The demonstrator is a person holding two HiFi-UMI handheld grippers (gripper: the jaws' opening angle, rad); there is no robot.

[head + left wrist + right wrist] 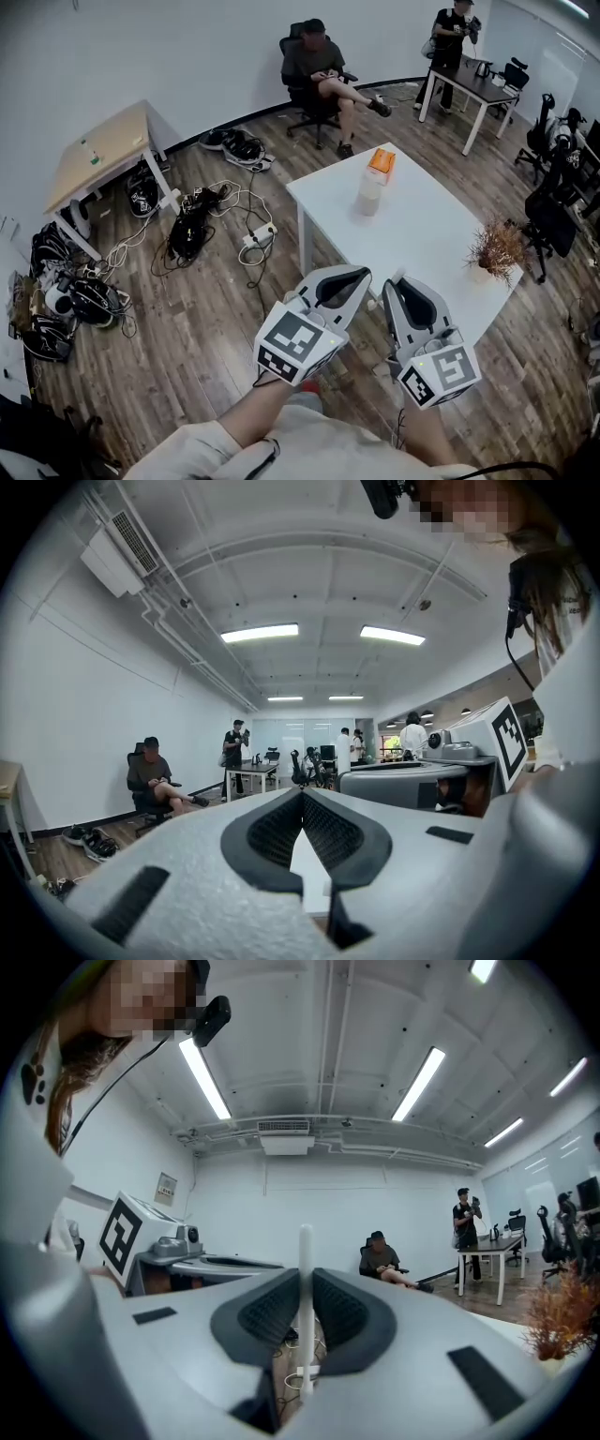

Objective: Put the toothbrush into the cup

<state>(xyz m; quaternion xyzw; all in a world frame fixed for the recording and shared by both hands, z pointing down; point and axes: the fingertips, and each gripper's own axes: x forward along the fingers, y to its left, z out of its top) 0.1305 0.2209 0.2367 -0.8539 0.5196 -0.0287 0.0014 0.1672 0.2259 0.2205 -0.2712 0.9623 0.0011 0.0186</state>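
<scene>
A thin white toothbrush stands upright between the jaws of my right gripper, which is shut on it. In the head view that gripper hovers at the near edge of the white table. The pale cup stands upright toward the table's far side, well ahead of both grippers, and I cannot make out the brush there. My left gripper is beside the right one, just off the table's near left edge. Its jaws meet at the tip with nothing between them.
An orange-topped box sits just behind the cup. A dried plant in a pot stands at the table's right edge. Cables and a power strip litter the floor to the left. A person sits in a chair beyond the table.
</scene>
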